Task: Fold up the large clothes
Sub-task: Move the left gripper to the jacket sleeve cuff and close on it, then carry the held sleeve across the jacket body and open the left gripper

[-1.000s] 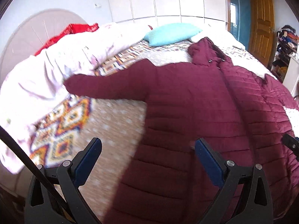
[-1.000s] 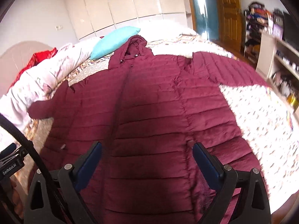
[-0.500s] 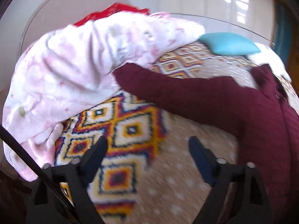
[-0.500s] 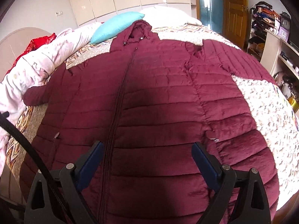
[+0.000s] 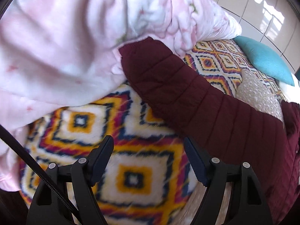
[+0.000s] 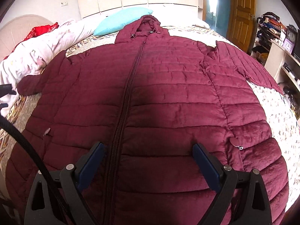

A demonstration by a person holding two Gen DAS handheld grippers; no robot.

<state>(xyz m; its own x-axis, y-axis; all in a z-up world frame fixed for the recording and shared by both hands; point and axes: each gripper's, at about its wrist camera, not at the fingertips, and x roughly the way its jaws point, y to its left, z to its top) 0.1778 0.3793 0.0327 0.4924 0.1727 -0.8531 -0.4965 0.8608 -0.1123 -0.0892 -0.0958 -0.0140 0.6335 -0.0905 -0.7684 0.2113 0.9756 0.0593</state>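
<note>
Maroon quilted coat [image 6: 159, 93] lies flat, front up, zipper closed, spread over most of the bed; hood at 12 o'clock in the right wrist view, hem toward 6, sleeves out to roughly 9 and 3. Nothing folded yet. Left sleeve [image 5: 187, 93] runs from 4 o'clock up to centre in the left wrist view, its cuff butted against the pink duvet [image 5: 65, 46], possibly tucked slightly under it; motion blur makes that hard to call. Left gripper [image 5: 149, 159] is partly open, nothing between the jaws, hanging over the patterned bedspread [image 5: 131, 168] just short of the sleeve. Right gripper [image 6: 148, 157] is wide open and empty over the lower front of the coat, straddling the zipper line. Risks: a grab at the cuff could pinch duvet along with it and drag bedding into the fold; the coat is puffy and slick-looking, so a shallow bite may slip or lift only the top layer. Room: the duvet crowds the 9–11 o'clock edge, and the teal pillow [image 6: 121, 19] sits just beside the hood at 11. The right sleeve runs close to the bed edge at 3, shelving beyond. Best free space is over the coat body.
</note>
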